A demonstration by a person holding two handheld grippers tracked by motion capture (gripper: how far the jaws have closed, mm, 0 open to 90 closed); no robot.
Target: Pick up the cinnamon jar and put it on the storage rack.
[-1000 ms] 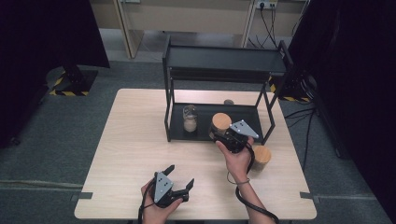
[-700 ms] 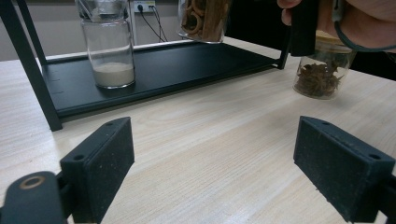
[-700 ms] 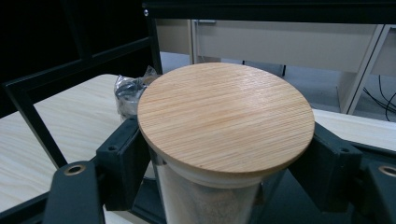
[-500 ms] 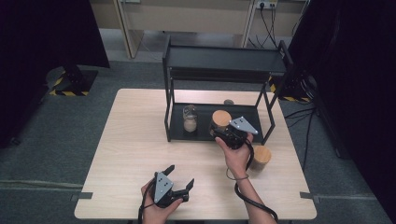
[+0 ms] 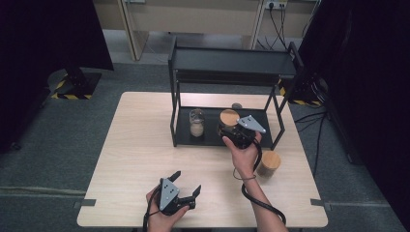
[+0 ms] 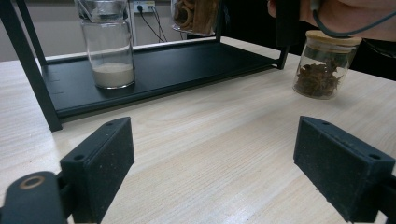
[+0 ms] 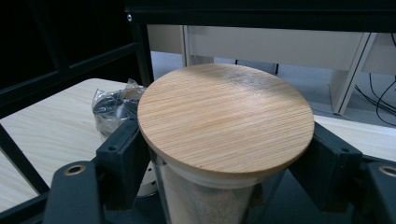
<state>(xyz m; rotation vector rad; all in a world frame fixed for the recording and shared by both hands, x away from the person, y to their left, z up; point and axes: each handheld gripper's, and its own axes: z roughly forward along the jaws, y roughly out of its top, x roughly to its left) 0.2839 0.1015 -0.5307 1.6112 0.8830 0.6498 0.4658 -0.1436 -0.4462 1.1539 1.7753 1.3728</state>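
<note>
Risen slightly, right tongs (image 7: 224, 154) clamp wooden-lidded jar (image 7: 224, 121).

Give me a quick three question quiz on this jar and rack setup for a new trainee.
1. True or false: the right gripper is shut on the wooden-lidded jar.
2. Where does the open left gripper sit: A on the rack, B over bare table?
3. What colour is the rack?

Key: 1 true; 2 B; 3 black.
</note>
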